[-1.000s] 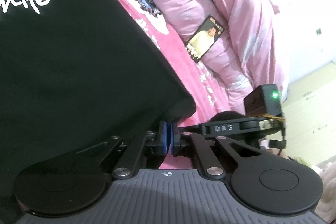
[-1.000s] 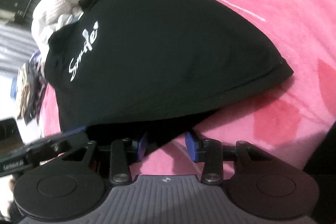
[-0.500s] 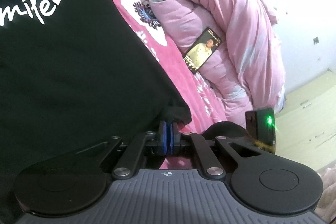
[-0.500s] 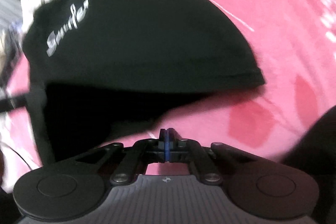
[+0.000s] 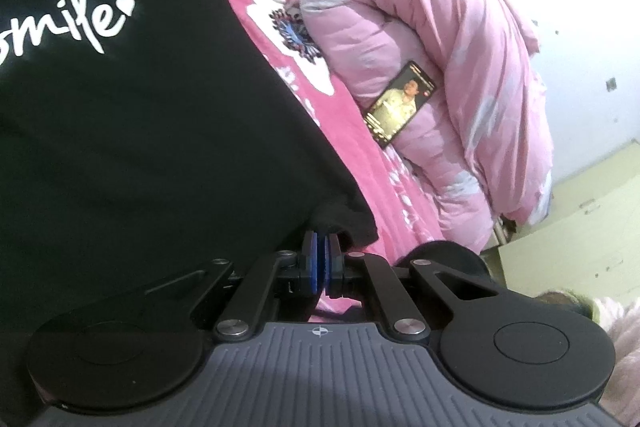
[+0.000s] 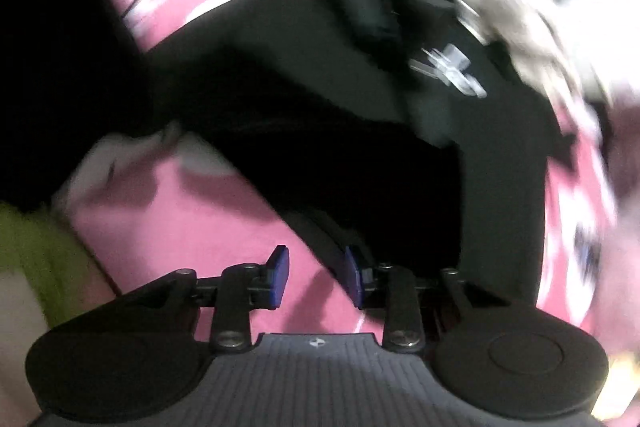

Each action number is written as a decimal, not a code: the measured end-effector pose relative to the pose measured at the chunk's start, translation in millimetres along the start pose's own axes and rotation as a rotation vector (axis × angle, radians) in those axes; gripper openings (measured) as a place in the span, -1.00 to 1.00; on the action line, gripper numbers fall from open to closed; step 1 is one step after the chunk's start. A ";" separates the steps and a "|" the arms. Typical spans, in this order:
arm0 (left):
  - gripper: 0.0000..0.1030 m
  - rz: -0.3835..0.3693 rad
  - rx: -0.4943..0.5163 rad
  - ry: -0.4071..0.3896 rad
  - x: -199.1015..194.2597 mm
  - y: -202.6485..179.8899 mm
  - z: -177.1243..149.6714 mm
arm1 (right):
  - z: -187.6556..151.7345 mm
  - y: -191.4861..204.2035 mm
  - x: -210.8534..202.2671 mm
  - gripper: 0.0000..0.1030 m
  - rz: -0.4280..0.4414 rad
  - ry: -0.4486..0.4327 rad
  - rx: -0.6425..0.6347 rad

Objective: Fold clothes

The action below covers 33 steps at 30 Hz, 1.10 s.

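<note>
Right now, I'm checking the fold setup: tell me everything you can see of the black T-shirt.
The black T-shirt looks like soft matte knit, with white script reading "smile" and a small heart on its front. It lies spread on the pink bedspread, chest print up. The left gripper is shut on its near hem corner, which bunches slightly there. The right wrist view is blurred; the right gripper is open beside dark cloth.
</note>
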<state>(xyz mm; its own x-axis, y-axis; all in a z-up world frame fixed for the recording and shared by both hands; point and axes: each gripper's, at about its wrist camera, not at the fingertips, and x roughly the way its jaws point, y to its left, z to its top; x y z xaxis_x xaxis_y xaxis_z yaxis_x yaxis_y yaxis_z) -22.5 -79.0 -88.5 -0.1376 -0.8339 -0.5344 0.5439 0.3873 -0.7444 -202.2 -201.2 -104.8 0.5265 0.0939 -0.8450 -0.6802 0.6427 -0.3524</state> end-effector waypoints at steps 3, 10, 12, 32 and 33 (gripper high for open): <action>-0.98 0.005 -0.022 -0.002 1.2 5.9 3.1 | 1.5 9.4 11.7 -0.37 -0.002 -0.011 -0.144; -0.97 0.009 -0.048 -0.002 2.3 13.6 6.2 | 5.4 15.2 26.0 -0.79 -0.029 -0.061 -0.318; -0.97 0.012 -0.051 -0.002 2.0 14.3 6.3 | 4.6 18.8 26.7 -0.85 -0.061 -0.081 -0.374; -0.97 0.015 -0.028 0.004 5.0 7.0 7.6 | 1.5 18.8 1.6 -0.95 0.054 -0.091 -0.446; -0.97 0.015 -0.027 0.006 5.6 7.0 7.4 | 1.2 20.3 -0.2 -0.97 0.057 -0.093 -0.451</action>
<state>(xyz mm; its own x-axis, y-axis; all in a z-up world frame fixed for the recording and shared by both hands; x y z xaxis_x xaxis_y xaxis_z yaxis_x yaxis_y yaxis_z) -13.4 -83.9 -93.8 -0.1347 -0.8255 -0.5480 0.5234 0.4103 -0.7468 -215.6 -187.3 -111.3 0.5114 0.2004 -0.8356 -0.8525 0.2411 -0.4639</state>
